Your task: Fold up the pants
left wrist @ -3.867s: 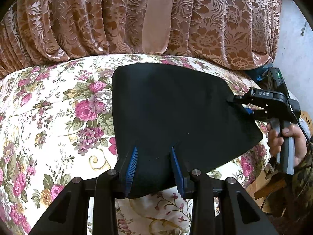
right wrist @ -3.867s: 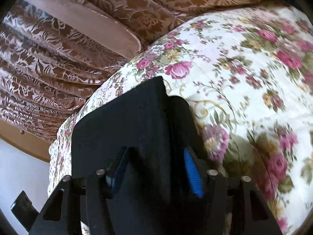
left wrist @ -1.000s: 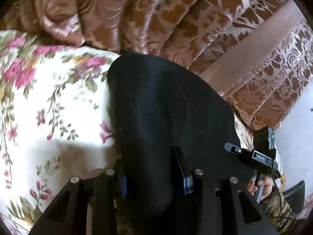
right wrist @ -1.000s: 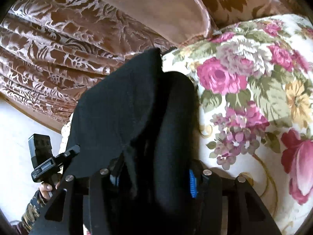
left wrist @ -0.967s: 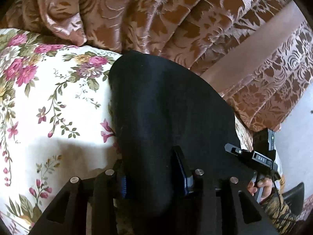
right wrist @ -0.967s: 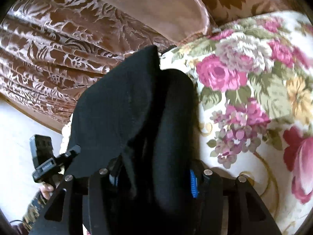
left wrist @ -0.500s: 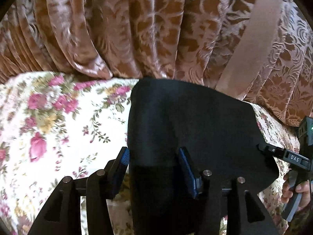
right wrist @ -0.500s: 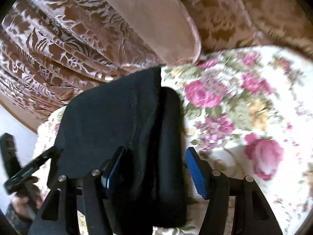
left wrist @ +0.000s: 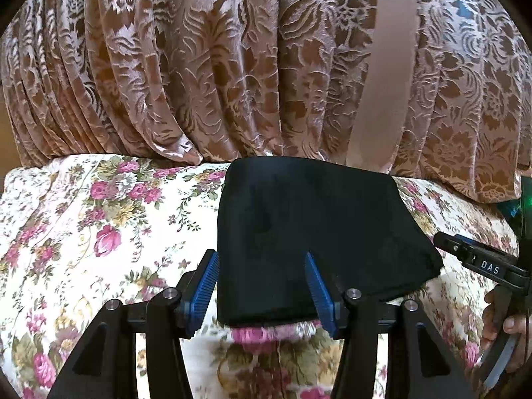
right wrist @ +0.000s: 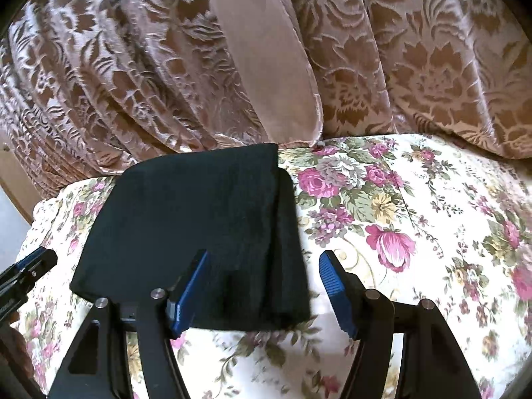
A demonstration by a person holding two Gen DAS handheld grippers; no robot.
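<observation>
Pants (left wrist: pixel 316 232) now lying folded on bedspread (left wrist: pixel 99 232); left gripper (left wrist: pixel 264 286) and right gripper (right wrist: pixel 262 286) fingers released, apart. Fold appears complete.

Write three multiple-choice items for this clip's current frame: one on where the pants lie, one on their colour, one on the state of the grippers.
1. Where do the pants lie?
A. on the floral bedspread, by the curtain
B. hung on the curtain
C. on the floor

2. What colour are the pants?
A. beige
B. black
C. pink

3. How are the left gripper and right gripper?
A. both shut on the pants
B. left shut, right open
C. both open

Answers:
1. A, the folded cloth rests flat on the flowered cover.
2. B, it is uniformly black.
3. C, each pair of blue pads stands apart, pinching no cloth.
</observation>
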